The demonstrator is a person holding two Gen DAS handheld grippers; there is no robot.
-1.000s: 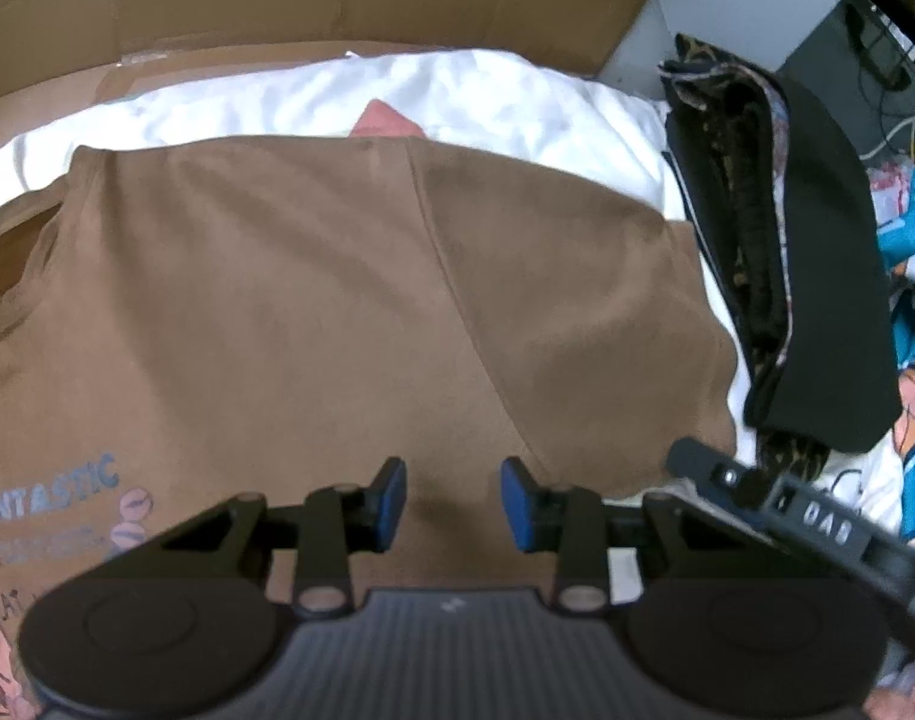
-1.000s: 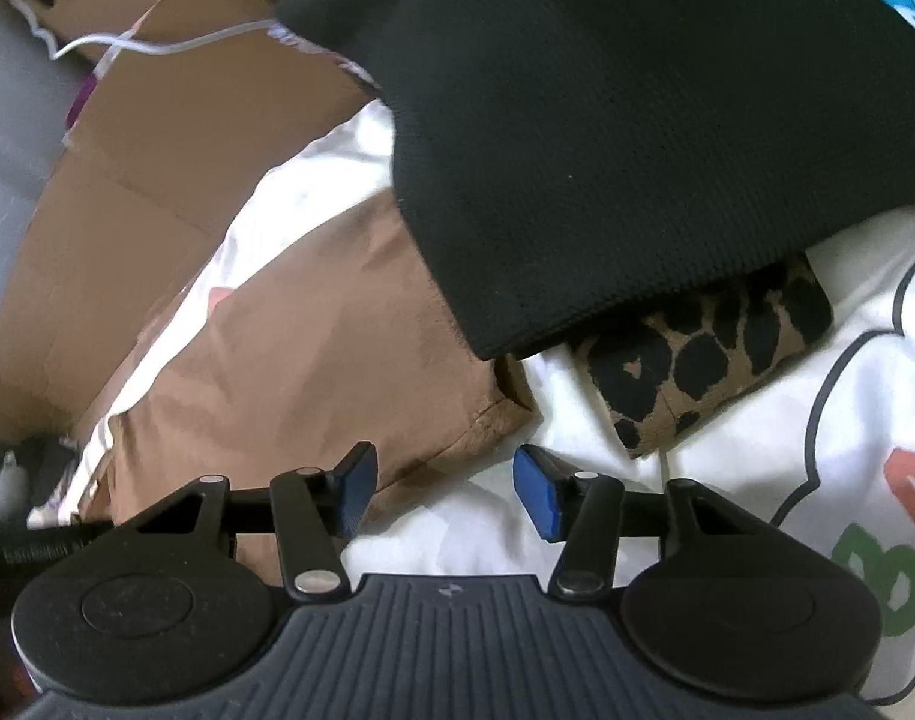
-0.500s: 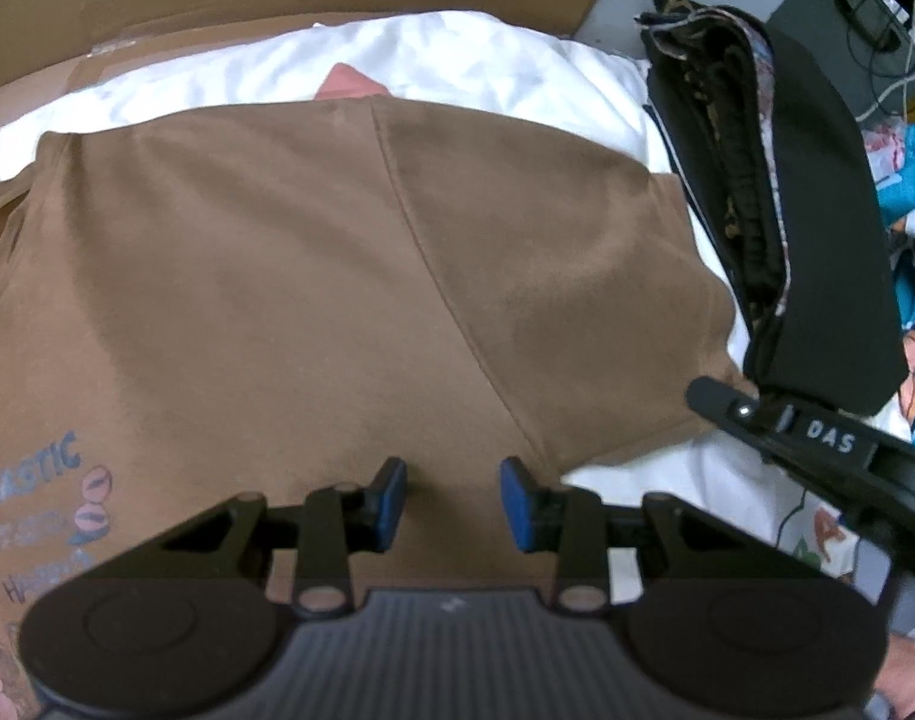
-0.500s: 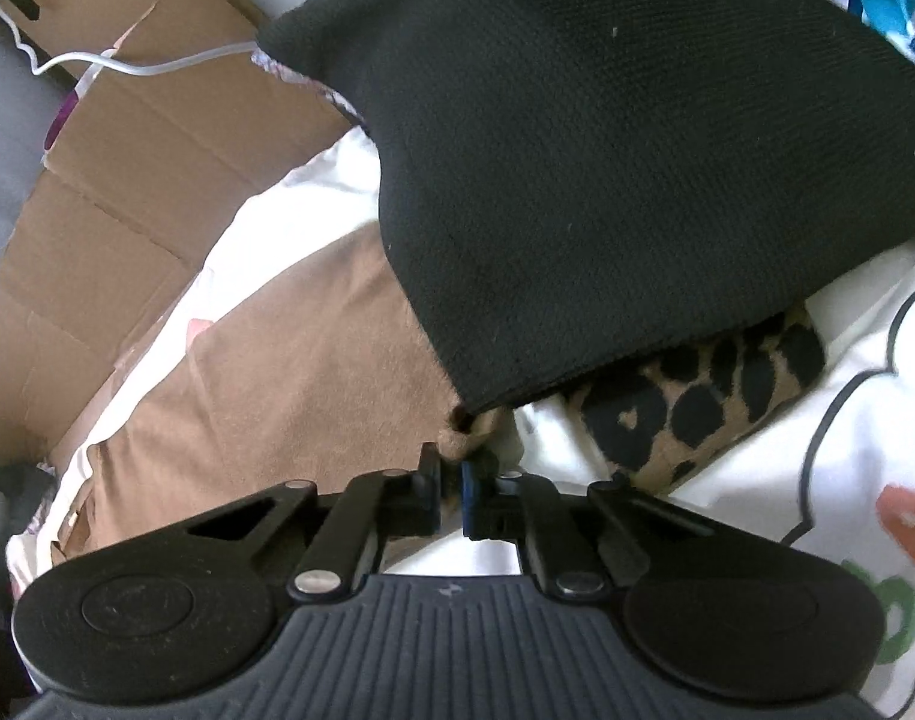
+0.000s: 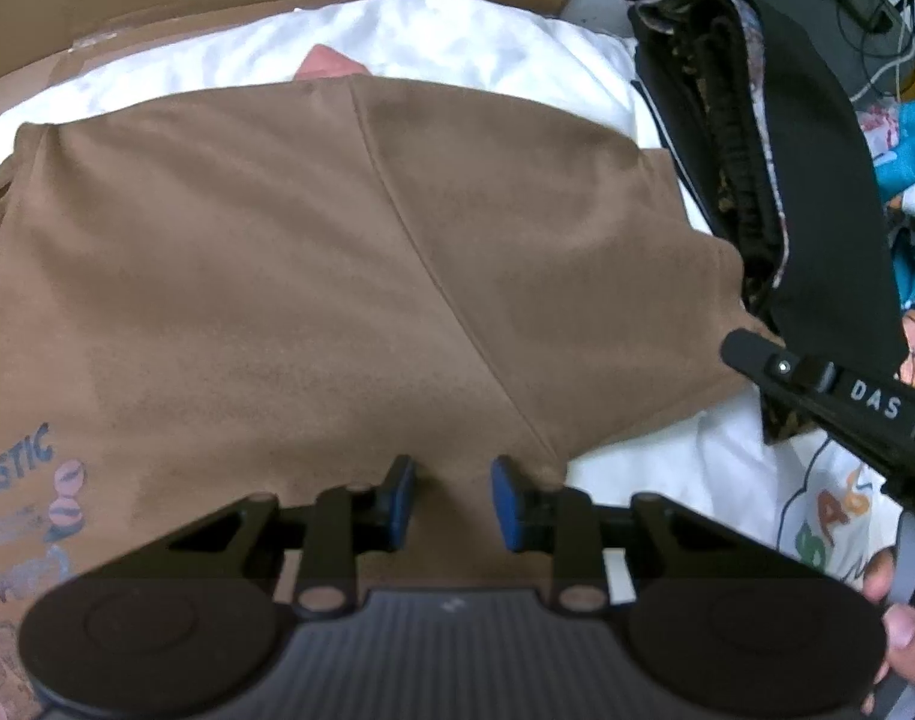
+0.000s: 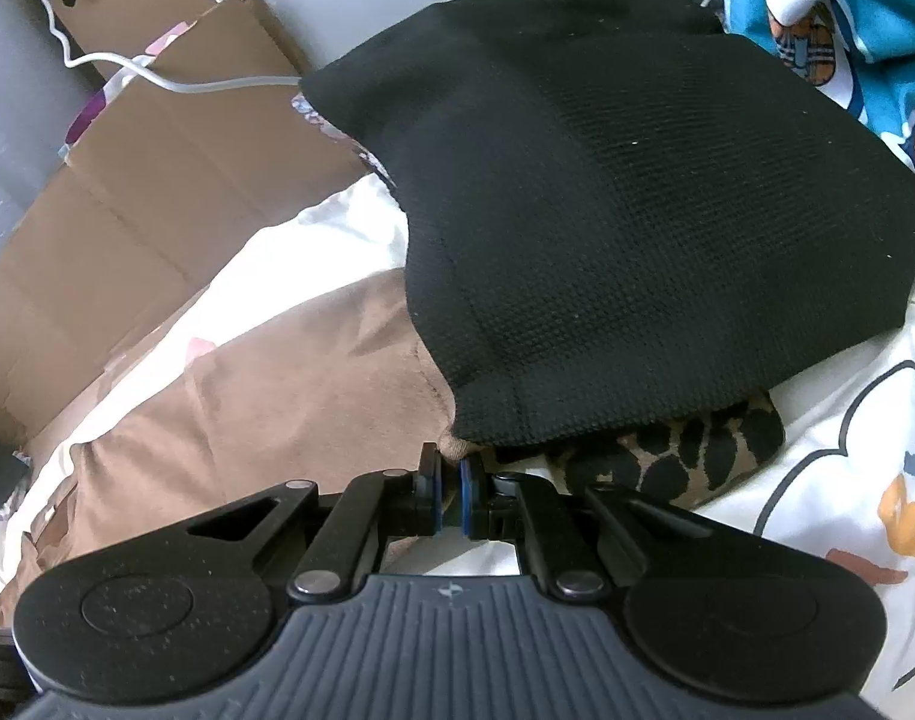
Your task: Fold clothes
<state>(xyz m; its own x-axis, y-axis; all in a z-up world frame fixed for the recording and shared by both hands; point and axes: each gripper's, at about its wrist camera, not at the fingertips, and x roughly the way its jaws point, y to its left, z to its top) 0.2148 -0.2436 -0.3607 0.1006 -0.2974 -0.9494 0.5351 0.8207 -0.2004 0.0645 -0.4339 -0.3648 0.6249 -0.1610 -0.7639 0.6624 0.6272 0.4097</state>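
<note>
Looking at it now, the brown t-shirt [image 5: 313, 276] lies spread flat on the white sheet [image 5: 433, 42], sleeve out to the side, so it's no tidy bundle. Right gripper [image 6: 451, 489] is pinched tight on the sleeve tip, just beside the black folded pile [image 6: 637, 210]. Left gripper [image 5: 451, 501] hovers over the shirt's near edge, jaws apart, holding nothing. I'd guess the folds are mostly still left to make.
</note>
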